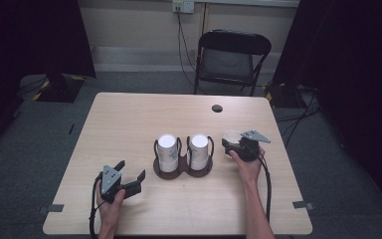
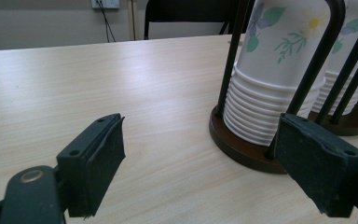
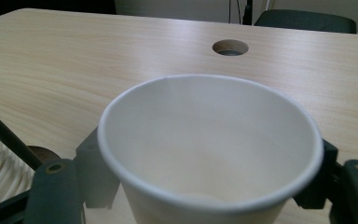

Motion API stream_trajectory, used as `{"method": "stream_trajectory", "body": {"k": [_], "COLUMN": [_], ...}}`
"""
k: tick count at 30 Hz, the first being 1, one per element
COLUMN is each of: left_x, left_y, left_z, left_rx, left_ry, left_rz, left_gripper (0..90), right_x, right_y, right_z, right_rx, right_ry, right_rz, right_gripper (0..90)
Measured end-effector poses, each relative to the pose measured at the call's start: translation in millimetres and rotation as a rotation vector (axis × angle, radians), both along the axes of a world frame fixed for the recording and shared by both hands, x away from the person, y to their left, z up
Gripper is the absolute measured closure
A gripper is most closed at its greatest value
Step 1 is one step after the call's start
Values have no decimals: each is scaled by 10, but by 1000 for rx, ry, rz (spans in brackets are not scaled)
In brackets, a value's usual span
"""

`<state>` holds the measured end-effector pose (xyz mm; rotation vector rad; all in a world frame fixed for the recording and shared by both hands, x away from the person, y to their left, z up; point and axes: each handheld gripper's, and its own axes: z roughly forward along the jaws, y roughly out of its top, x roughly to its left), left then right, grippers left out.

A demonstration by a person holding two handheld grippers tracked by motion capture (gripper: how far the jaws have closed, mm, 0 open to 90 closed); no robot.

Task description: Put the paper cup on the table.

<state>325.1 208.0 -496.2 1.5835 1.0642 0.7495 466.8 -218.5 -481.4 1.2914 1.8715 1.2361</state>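
A white paper cup [image 1: 233, 136] [image 3: 205, 140] stands upright on the table between the jaws of my right gripper [image 1: 232, 144] [image 3: 209, 154]. Its rim is round and undented, and the pads sit close beside its walls without squeezing it. To its left, a dark double holder [image 1: 183, 171] [image 2: 242, 144] carries two stacks of flower-printed paper cups [image 1: 168, 152] [image 1: 199, 149] [image 2: 270, 84]. My left gripper [image 1: 131, 169] [image 2: 203, 140] rests low near the table's front left, jaws wide open and empty, pointing at the holder's left stack.
The wooden table [image 1: 129, 114] has a round cable hole [image 1: 217, 108] [image 3: 230, 47] at its far side. A black folding chair [image 1: 231, 57] stands behind the table. Bare tabletop lies left of the holder and along the front edge.
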Motion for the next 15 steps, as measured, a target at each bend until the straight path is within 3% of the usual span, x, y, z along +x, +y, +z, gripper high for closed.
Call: {"method": "stream_trajectory", "body": {"k": [15], "left_x": [7], "left_y": [-1], "left_z": [0], "left_rx": [-2], "left_ry": [8], "left_rz": [2], "left_gripper": [158], "right_x": [-46], "right_y": [10], "right_z": [-34], "right_rx": [-35], "right_ry": [25], "right_rz": [20], "right_gripper": [283]}}
